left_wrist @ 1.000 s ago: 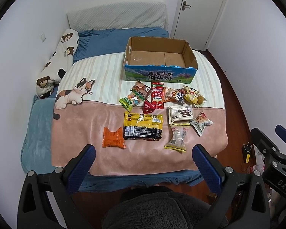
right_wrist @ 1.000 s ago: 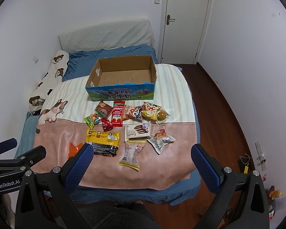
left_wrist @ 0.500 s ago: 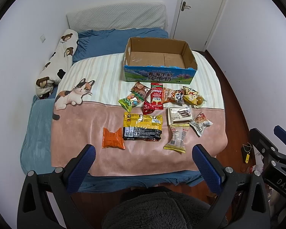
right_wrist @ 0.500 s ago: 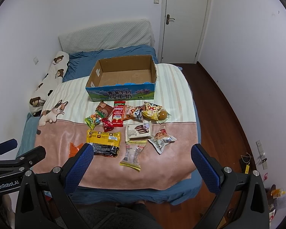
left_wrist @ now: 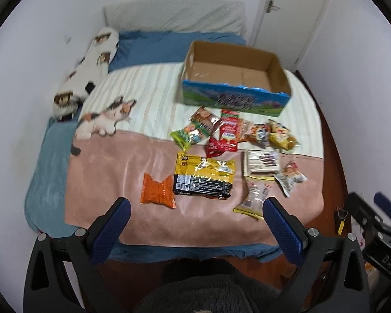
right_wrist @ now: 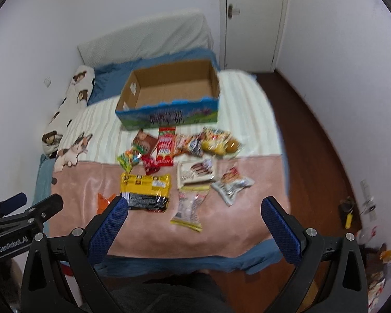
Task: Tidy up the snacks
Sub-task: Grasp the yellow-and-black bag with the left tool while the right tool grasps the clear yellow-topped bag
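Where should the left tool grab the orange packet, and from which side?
Probably by its near crimped edge. The orange packet lies flat on the pink blanket, apart from the yellow-and-black packet on its right, with bare blanket on the near and left sides. The left tool is open; come low from the foot of the bed and pinch that thin seam, since the flat middle offers little to grip.

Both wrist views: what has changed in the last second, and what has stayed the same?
Both claws have moved forward toward the bed: the snacks and the cardboard box look larger, and both views are now motion-blurred. The left claw and the right claw remain open and empty. Nothing was grasped or released. The orange packet, the yellow-and-black bag and the other snacks lie where they were, and the box is still empty.
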A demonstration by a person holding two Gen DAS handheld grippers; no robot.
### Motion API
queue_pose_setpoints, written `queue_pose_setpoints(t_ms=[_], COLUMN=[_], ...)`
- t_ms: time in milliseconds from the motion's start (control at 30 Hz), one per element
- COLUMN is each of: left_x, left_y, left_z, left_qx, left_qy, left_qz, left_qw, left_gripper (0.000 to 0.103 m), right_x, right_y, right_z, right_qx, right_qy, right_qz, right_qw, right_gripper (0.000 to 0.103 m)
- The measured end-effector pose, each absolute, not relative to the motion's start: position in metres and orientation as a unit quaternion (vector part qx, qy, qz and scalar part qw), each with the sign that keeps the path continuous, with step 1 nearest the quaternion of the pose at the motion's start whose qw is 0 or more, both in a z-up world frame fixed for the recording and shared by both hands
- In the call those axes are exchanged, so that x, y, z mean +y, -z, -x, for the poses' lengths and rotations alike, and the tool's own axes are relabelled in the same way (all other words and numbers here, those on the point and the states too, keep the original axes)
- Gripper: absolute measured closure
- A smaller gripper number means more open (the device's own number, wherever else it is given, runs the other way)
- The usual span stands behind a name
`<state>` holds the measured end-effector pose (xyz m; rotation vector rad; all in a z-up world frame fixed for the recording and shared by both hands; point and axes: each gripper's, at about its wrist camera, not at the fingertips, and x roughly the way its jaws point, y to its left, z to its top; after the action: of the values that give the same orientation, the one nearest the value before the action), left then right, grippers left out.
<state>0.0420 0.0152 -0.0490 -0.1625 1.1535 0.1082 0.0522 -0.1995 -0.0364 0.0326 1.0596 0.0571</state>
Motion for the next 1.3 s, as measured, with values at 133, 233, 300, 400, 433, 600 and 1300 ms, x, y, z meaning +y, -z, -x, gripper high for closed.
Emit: queue_pose_setpoints(t_ms=[133,233,300,400,433,600,1300], left_x=[0.03,0.038,0.042,0.045,0.047,0.055,0.035], left_y=[0.105,0.153,0.186,0.226,0.239,0.285,0.337], left_z=[-0.073,-0.101,-0.119,-0.139,-0.145,-0.169,-0.188], left_qx=[0.593,0.632,0.657,0.683,0.688,0.695,0.697], left_qy=[-0.075,-0.081,-0.079,-0.082,-0.083,-0.107,-0.182], left_qz=[0.109,0.15,0.188,0.246,0.269,0.361,0.346], left_qw=[0.794,0.756,0.726,0.683,0.669,0.612,0.601], left_gripper=[0.0,0.0,0.0,0.0,0.001,0.001,0.013], right_x=[-0.199,-0.202,-0.201,-0.208,-0.211,-0.227,-0.208], right_y=[0.092,0.139,0.166,0.211,0.224,0.278,0.386], right_z=[-0.093,-0.13,-0.151,-0.19,-0.199,-0.224,-0.185], right_qx=[0.549,0.578,0.591,0.627,0.637,0.687,0.733], right_qy=[-0.028,-0.024,-0.018,-0.021,-0.023,-0.023,-0.042], right_qz=[-0.032,-0.035,-0.026,-0.054,-0.065,-0.122,-0.201], right_qw=[0.835,0.815,0.806,0.777,0.768,0.716,0.648], right_gripper=[0.0,0.0,0.0,0.0,0.0,0.0,0.041])
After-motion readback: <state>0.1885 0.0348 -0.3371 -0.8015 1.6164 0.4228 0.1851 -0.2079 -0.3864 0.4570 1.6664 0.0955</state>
